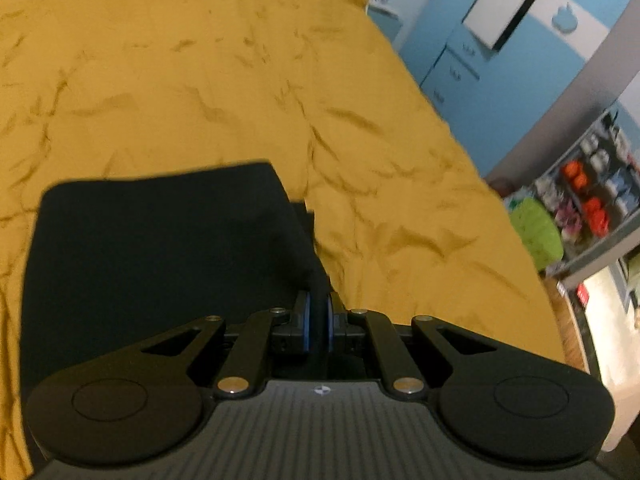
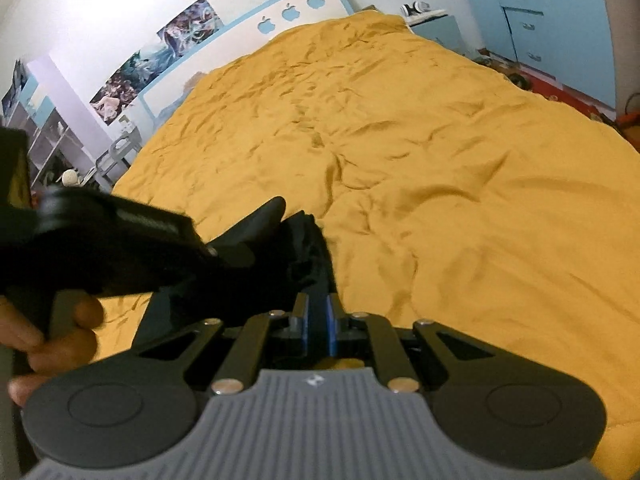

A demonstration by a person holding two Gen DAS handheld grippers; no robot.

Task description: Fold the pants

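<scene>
Your left gripper (image 1: 319,316) has its blue-padded fingers (image 1: 306,316) pinched close together, with a strip of dark cloth clamped between them. Your right gripper (image 2: 319,320) stands the same way — pads drawn in, dark cloth caught in the narrow gap. In the right wrist view the left gripper's black body crosses in from the left, just ahead of the right one, and your left hand (image 2: 48,340) wraps its handle — fingers curled around it.

Black pants (image 2: 308,248) ahead of the right gripper (image 2: 319,320) vanish behind the left gripper (image 2: 224,248); shelf items (image 1: 592,196) are blurred.
</scene>
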